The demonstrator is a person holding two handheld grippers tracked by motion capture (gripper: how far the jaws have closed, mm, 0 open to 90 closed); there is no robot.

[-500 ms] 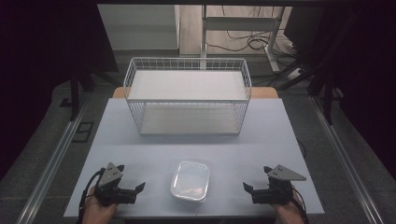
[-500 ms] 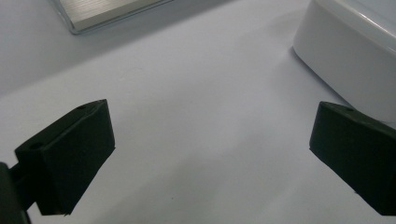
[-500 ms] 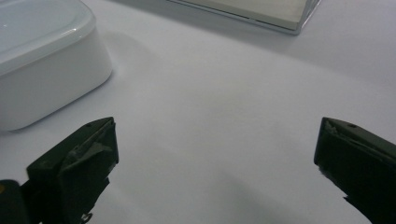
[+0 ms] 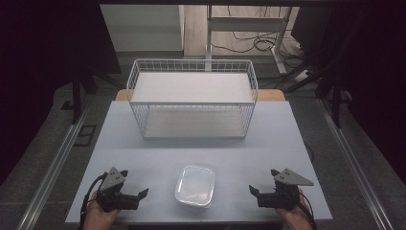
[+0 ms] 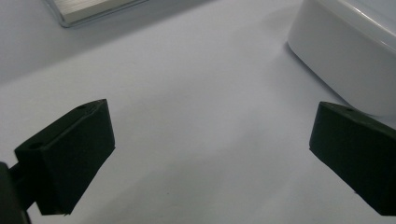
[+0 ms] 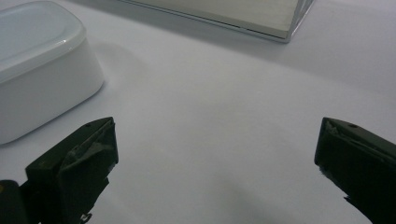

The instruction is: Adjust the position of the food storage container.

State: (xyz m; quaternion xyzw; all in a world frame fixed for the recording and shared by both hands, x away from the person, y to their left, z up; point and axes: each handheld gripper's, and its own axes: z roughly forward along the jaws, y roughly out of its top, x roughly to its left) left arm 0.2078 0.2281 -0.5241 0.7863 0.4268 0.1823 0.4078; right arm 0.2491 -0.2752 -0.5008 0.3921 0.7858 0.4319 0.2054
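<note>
Surface: pale grey-white top, rectangular, matte, evenly lit from above. Wood edge: tan strip showing at the far corners behind the surface. Floor: grey carpet on both sides. Rail: metal, running along the left floor; a matching rail on the right. Frame: white metal legs and crossbar beyond the surface. Cables: dark, loose on light flooring at the back. Surroundings: dark drapes left and right, in shadow.
</note>
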